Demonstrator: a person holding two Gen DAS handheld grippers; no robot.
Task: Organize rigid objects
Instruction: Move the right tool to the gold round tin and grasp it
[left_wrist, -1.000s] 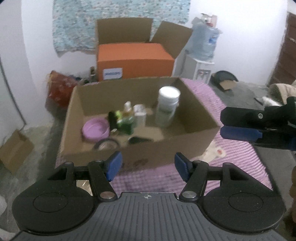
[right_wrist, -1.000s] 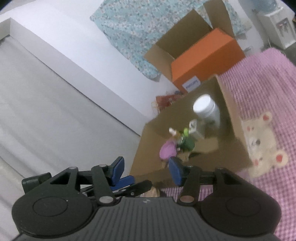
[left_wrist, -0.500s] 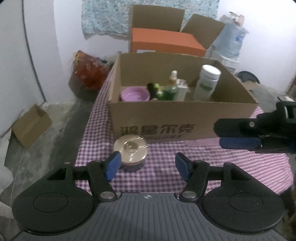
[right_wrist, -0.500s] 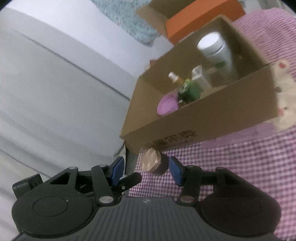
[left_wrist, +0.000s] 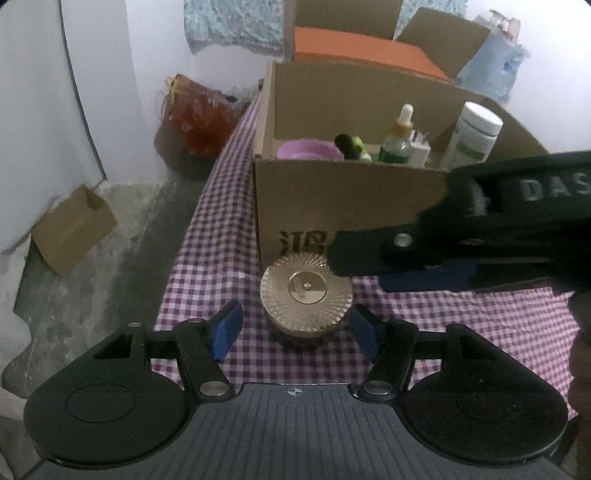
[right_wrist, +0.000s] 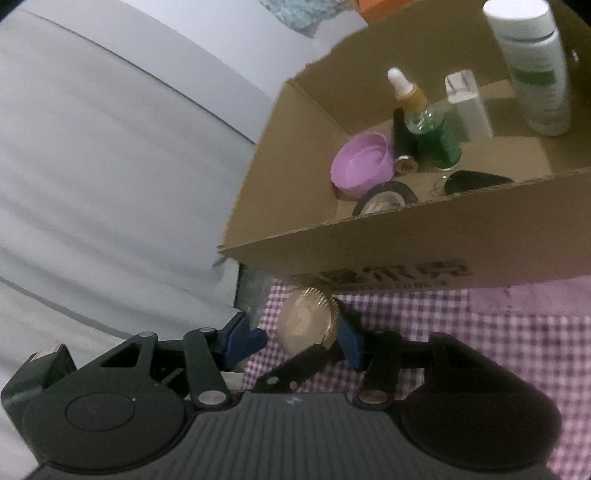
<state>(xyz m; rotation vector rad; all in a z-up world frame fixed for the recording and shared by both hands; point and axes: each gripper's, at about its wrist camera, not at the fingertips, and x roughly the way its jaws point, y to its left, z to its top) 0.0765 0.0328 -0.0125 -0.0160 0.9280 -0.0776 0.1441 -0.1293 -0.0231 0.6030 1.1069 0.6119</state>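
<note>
Both hand-held grippers flank one gold jar (left_wrist: 306, 295); one cardboard box (left_wrist: 332, 199) behind.

You're in a lived-in home room: checked tablecloth (left_wrist: 207, 206), floral cloth on the wall (left_wrist: 229, 22), water dispenser bottle (left_wrist: 495, 62), spare cardboard boxes (left_wrist: 74, 229).

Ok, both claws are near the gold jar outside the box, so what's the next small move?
Probably ease the left claw forward and down until its open fingers straddle the gold jar, then close. The jar sits on the checked cloth, in line with the gap, not yet gripped.
</note>
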